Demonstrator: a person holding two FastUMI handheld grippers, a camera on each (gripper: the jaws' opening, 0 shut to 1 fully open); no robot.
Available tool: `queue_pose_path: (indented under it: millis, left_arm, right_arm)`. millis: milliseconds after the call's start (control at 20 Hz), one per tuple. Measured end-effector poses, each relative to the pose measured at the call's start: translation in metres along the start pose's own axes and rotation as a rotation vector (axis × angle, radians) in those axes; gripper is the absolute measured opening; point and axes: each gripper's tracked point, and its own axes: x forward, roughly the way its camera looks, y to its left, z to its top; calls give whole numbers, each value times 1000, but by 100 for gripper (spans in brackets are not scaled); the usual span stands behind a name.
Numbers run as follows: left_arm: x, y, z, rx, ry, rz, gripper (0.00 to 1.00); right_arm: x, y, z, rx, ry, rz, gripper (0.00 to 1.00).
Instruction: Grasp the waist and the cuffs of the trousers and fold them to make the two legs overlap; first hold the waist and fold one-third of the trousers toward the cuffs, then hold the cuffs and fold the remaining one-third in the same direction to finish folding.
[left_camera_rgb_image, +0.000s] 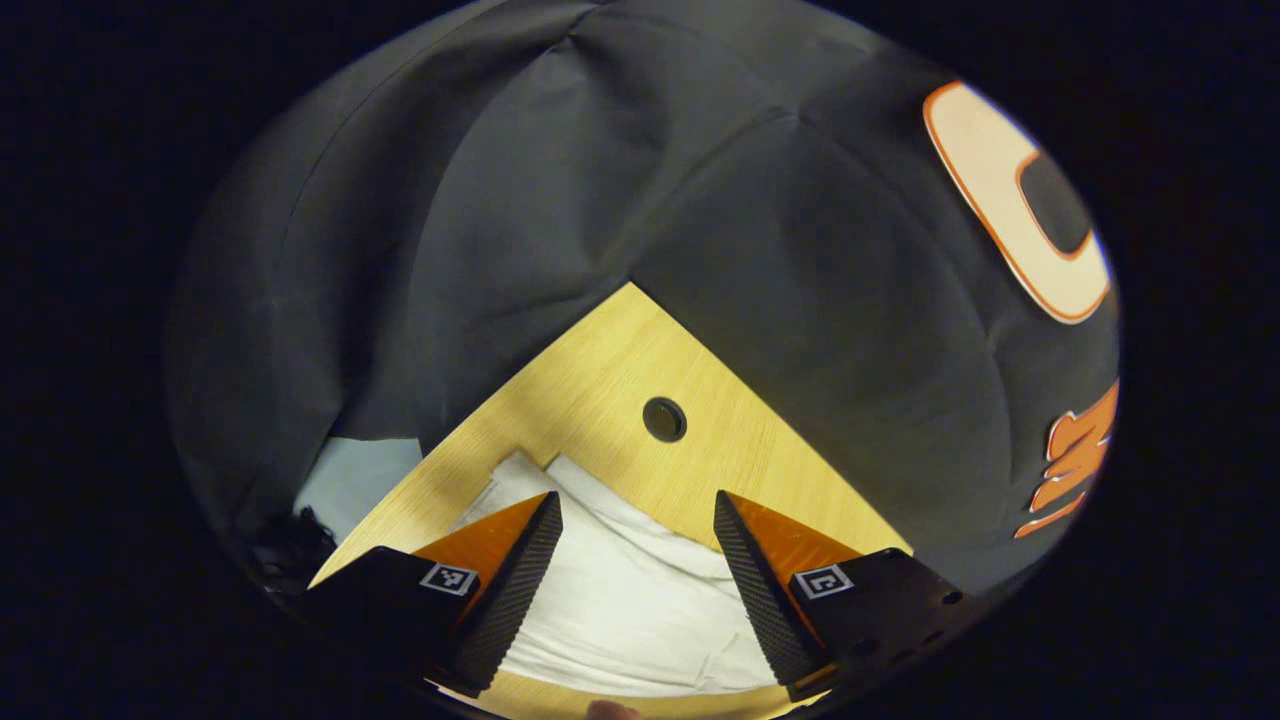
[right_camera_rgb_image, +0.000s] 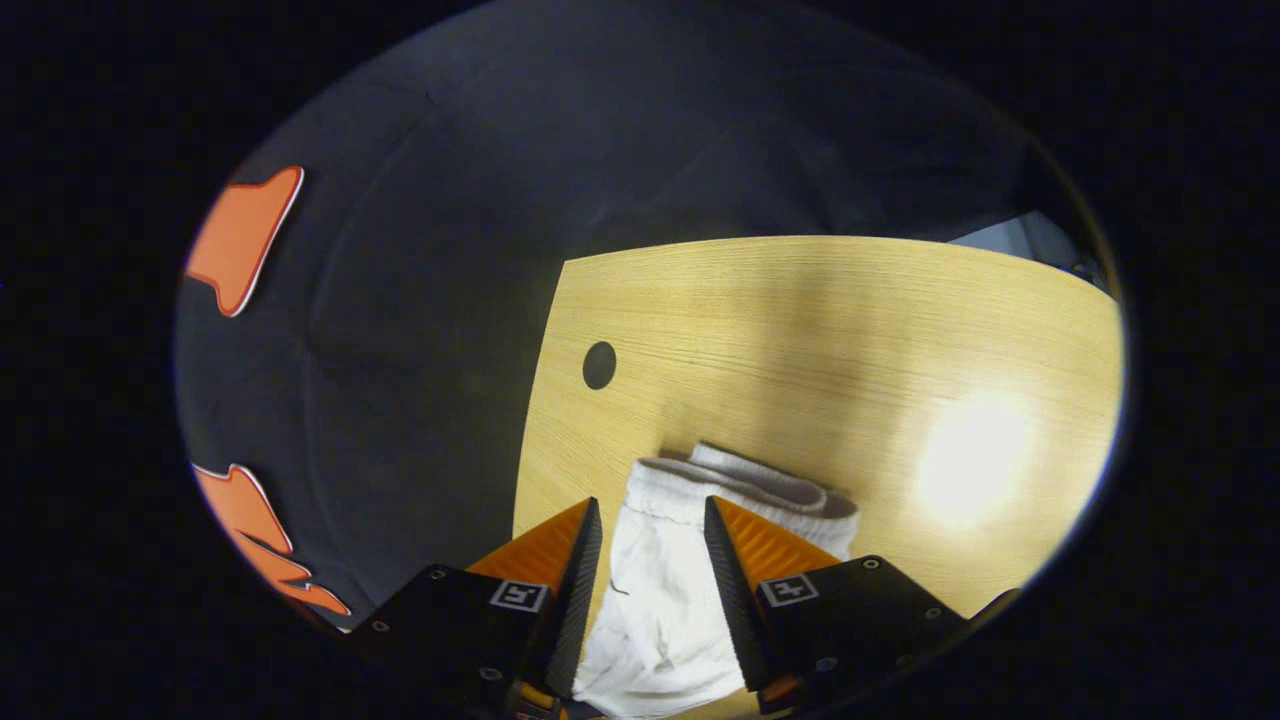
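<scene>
White trousers (left_camera_rgb_image: 620, 590) lie crumpled on the wooden table (left_camera_rgb_image: 620, 360). In the left gripper view one flat end of them reaches toward the table's corner. My left gripper (left_camera_rgb_image: 635, 510) hangs just above this cloth with its fingers wide apart and nothing between them. In the right gripper view the ribbed elastic waistband (right_camera_rgb_image: 745, 490) lies just past the fingertips. My right gripper (right_camera_rgb_image: 650, 518) is open to a narrower gap. Its fingers straddle the trousers (right_camera_rgb_image: 655, 600) just behind the waistband, and I see no pinch on the cloth.
A round cable hole (left_camera_rgb_image: 664, 419) (right_camera_rgb_image: 599, 365) sits in the table near its corner. The black cloth wall (left_camera_rgb_image: 560, 200) hangs close behind the table's edges. A wide bare stretch of table (right_camera_rgb_image: 850, 330) lies beyond the waistband, with a bright light glare (right_camera_rgb_image: 970, 455).
</scene>
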Motion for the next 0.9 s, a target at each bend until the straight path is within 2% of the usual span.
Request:
queue_pose_path:
  millis: [50, 100, 150, 200, 350, 500, 550, 700, 900]
  left_arm:
    - [-2, -2, -4, 40, 11, 17, 100]
    - [-5, -6, -7, 79, 15, 19, 100]
    - [-13, -10, -11, 113, 16, 17, 100]
    - [-19, -15, -17, 147, 18, 14, 100]
    - [-37, -31, -28, 230, 23, 8, 97]
    - [-51, -44, -40, 295, 22, 8, 96]
    - [-55, -47, -46, 314, 22, 10, 99]
    - [-71, -52, -60, 364, 34, 22, 100]
    - [-91, -62, -66, 404, 27, 34, 99]
  right_arm:
    - [0, -7, -2, -17, 8, -14, 71]
    - [-4, -16, -4, -36, 12, -35, 75]
    - [-5, -25, -5, -60, 17, -61, 70]
    - [-7, -34, -7, -79, 21, -88, 81]
    - [-4, -59, -16, -106, 49, -147, 88]
    - [-2, -78, -22, -130, 75, -207, 89]
    - [1, -80, -24, -127, 89, -207, 91]
    - [15, -76, -29, -112, 113, -200, 91]
    - [28, -89, -32, -105, 122, -270, 91]
